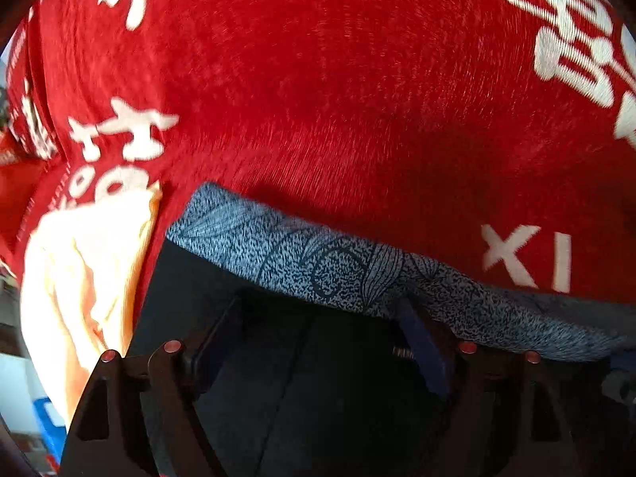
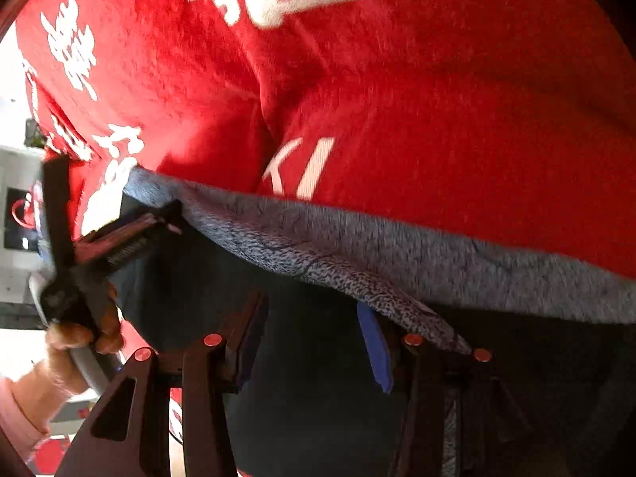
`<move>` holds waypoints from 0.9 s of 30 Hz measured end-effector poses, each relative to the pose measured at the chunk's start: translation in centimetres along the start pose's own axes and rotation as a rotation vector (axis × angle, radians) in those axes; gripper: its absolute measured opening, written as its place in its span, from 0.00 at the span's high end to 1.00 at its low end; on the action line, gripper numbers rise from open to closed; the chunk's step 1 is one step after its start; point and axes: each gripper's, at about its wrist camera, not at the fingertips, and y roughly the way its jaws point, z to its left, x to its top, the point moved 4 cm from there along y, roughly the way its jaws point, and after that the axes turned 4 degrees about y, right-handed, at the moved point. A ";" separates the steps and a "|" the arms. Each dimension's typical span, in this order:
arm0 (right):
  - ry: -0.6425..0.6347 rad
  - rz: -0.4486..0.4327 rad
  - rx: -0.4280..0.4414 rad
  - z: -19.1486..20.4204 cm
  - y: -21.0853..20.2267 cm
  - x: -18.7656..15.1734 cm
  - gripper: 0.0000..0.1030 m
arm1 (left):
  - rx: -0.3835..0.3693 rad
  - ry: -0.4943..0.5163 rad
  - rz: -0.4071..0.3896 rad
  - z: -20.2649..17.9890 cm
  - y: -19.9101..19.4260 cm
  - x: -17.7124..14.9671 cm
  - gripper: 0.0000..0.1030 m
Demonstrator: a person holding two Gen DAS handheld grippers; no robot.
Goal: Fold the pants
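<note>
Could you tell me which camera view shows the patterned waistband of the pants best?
The left wrist view: the waistband is sharp there, its leaf-like print clear. In the right wrist view the waistband runs wider across the frame but is blurred.

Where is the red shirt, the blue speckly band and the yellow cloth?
red shirt [image 1: 338,79], left wrist view, plain middle.
blue speckly band [image 2: 397,250], right wrist view, middle of strip.
yellow cloth [image 1: 79,262], left wrist view, centre fold.
</note>
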 end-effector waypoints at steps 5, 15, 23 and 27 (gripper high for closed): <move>0.052 -0.060 0.056 -1.7 -3.4 -0.4 0.50 | -0.027 -0.026 0.044 0.6 -1.3 0.0 0.20; 0.238 -0.134 0.038 -7.3 -11.1 -7.6 0.28 | -0.161 0.141 0.061 -4.8 -8.9 -7.2 0.20; 0.444 -0.186 -0.055 -10.7 -14.1 -18.9 0.28 | -0.323 0.333 0.078 -11.8 -12.7 -13.5 0.20; 0.538 -0.203 -0.077 -12.0 -15.0 -24.3 0.28 | -0.394 0.371 0.065 -14.6 -15.6 -16.5 0.20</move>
